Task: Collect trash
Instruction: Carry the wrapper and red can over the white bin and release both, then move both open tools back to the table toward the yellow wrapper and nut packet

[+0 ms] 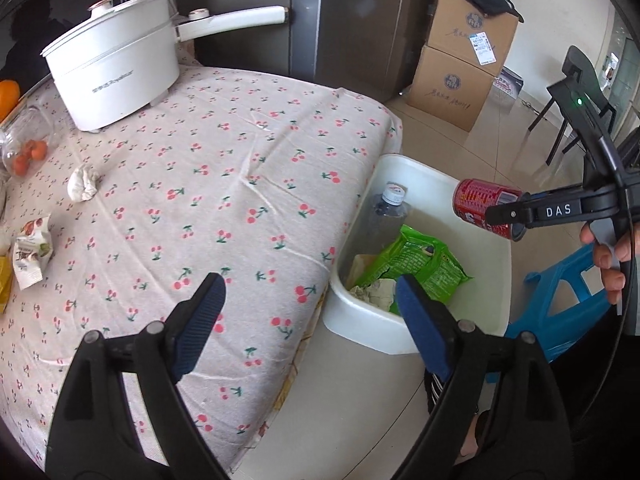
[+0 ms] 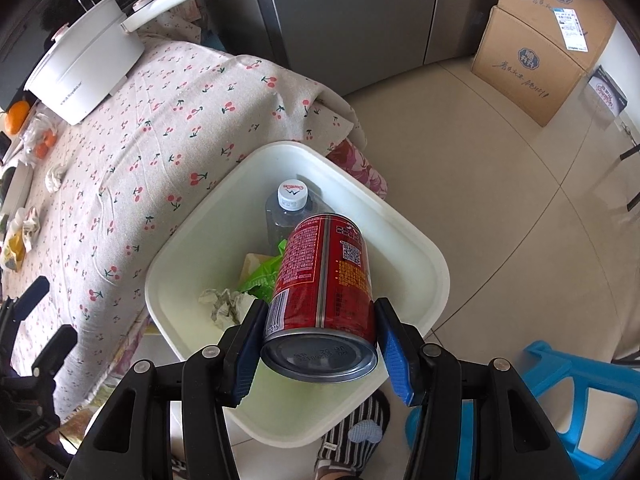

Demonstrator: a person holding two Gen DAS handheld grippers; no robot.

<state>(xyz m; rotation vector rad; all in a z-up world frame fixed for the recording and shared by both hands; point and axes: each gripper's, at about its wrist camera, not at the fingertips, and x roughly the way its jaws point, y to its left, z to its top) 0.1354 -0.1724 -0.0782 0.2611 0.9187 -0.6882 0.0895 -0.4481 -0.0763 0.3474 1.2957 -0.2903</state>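
My right gripper (image 2: 318,312) is shut on a red drink can (image 2: 324,276) and holds it above the white bin (image 2: 420,240); the can (image 1: 482,206) and that gripper (image 1: 504,220) also show in the left wrist view. The bin (image 1: 404,164) stands on the floor beside the table and holds a clear plastic bottle (image 2: 286,208), a green wrapper (image 1: 416,268) and crumpled paper (image 2: 224,304). My left gripper (image 1: 308,292) is open and empty over the table edge. A crumpled tissue (image 1: 82,184) and a snack wrapper (image 1: 32,250) lie on the cherry-print tablecloth (image 1: 224,184).
A white electric pot (image 1: 112,64) stands at the table's far side, with a bag of oranges (image 1: 26,144) at the left. Cardboard boxes (image 1: 464,60) and a grey fridge (image 1: 352,20) stand behind. A blue stool (image 2: 560,392) is right of the bin.
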